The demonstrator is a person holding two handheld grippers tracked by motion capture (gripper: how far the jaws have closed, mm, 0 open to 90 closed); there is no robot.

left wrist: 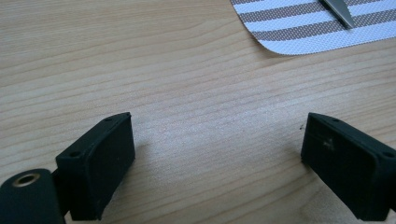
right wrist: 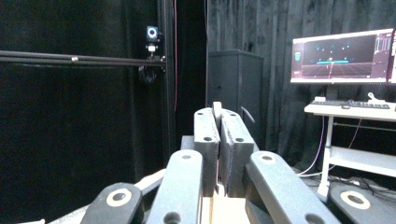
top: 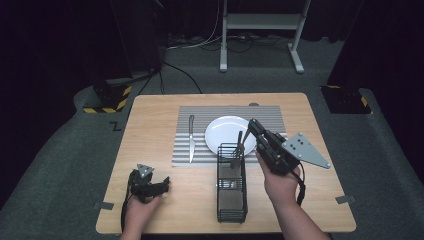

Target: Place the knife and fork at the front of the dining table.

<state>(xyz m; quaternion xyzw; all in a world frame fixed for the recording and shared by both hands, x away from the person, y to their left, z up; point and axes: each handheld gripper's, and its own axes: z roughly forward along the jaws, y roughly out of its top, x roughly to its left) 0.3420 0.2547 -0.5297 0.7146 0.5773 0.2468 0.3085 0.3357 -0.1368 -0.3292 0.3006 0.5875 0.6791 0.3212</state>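
Two grippers: right (top: 251, 126) clamps a fork (top: 239, 148) over the caddy (top: 231, 192); left (top: 161, 184) fingers gape.

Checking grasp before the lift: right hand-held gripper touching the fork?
Touching. In the right gripper view the right hand-held gripper has its jaws closed on the fork, whose handle end pokes out between the pads.

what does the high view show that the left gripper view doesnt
High view alone: the white plate, the black wire caddy, the right gripper shut on a fork above the caddy, and the whole knife.

Left gripper view alone: the inner faces of its own open jaws close up, nothing between them, and the grain of the bare wooden table.

Both: the table, the striped placemat, the knife's tip, and the left gripper.
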